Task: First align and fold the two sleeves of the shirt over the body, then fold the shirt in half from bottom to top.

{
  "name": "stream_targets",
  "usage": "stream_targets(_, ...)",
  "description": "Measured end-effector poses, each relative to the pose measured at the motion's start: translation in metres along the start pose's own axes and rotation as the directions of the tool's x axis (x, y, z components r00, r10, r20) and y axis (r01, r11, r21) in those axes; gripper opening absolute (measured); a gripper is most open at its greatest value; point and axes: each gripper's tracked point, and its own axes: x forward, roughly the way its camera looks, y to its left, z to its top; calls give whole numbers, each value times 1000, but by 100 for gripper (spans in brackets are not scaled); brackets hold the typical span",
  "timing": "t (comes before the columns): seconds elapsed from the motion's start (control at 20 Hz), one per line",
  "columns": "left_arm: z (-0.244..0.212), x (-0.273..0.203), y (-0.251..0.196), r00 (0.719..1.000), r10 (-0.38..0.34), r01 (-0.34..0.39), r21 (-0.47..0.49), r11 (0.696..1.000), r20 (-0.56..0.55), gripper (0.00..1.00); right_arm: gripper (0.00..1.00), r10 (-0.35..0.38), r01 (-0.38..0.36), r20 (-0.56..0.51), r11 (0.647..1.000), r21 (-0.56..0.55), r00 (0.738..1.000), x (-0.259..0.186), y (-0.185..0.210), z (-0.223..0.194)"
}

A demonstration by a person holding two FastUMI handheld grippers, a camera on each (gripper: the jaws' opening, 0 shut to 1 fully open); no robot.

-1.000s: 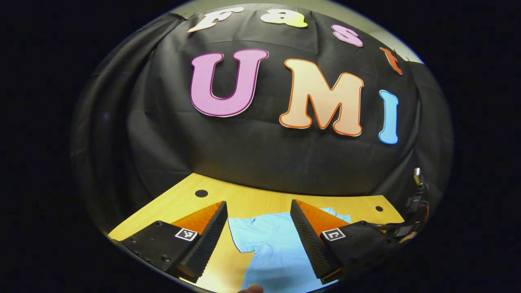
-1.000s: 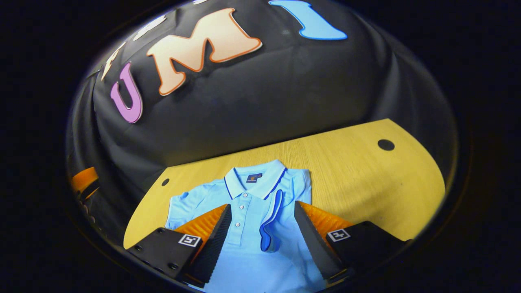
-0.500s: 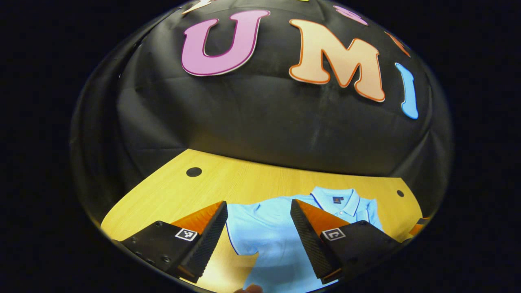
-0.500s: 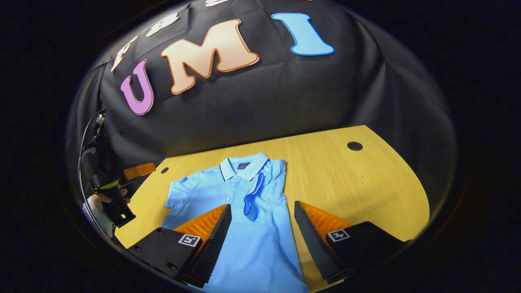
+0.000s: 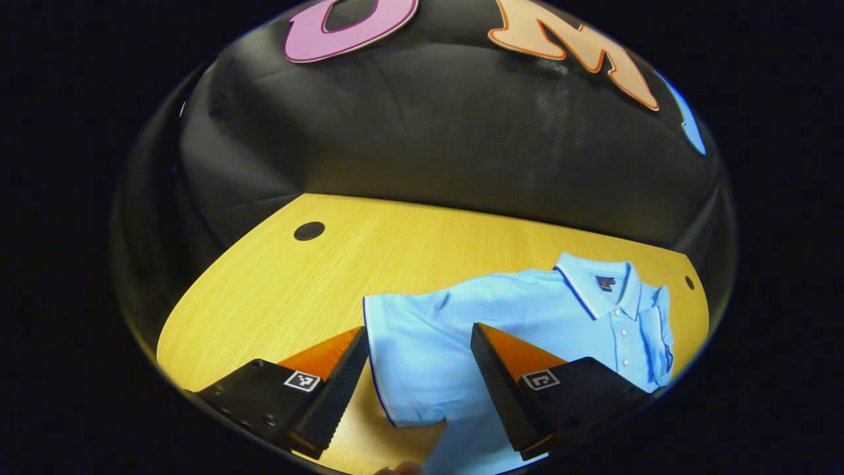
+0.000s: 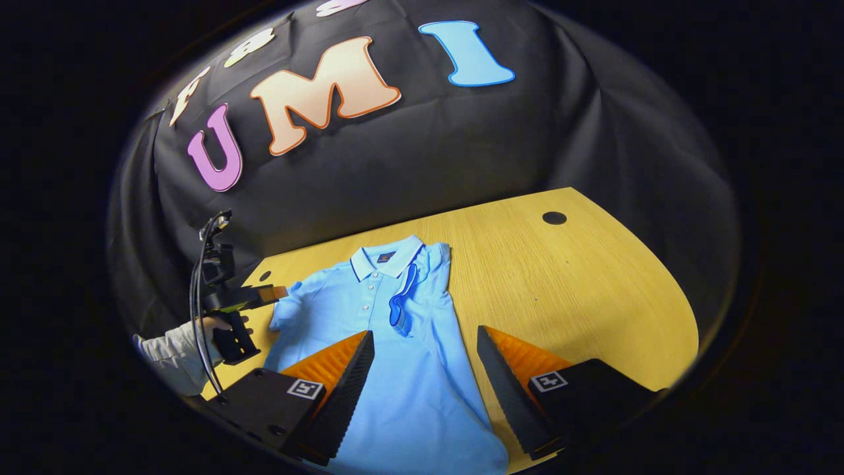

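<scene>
Shirt [image 6: 389, 343] lies flat on the table [image 6: 580, 284], collar away from me, its long axis running straight out ahead between the wide-open, empty jaws of my right gripper [image 6: 425, 389]. My left gripper [image 5: 419, 389], equally open and empty, hovers over the unfolded sleeve [image 5: 409, 369], so I judge it the nearer for that fold. Right gripper view adds the other sleeve [image 6: 403, 300] already lying over the chest, plus my left hand [image 6: 217, 326].

A yellow wood-grain counter [image 6: 593, 277] with a rounded edge stands against the booth's black cloth wall [image 6: 461, 145]. Small dark round holes (one [image 5: 308, 231] near the far left corner, another [image 6: 554, 218] toward the far right) mark its surface.
</scene>
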Motion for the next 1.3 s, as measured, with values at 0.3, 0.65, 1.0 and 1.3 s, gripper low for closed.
stream_targets(0.3, -14, 18, 4, 999, 19, -19, -2, 1000, -47, 94, 98, -4, 4, -5, 1000, -15, 1000, -6, 1, -6)
stream_targets(0.65, -18, 17, -16, 995, -69, 69, -4, 998, -73, 65, 98, 9, -9, -2, 1000, -4, 1000, -7, 8, -8)
stream_targets(1.0, -20, 6, -36, 986, -99, 111, 79, 991, -138, 0, 98, 20, -20, 13, 1000, 5, 1000, -10, 9, -2)
stream_targets(1.3, 7, -23, -92, 979, -187, 194, 80, 978, -86, 0, 98, 16, -15, 44, 1000, -16, 999, -24, 1, 4)
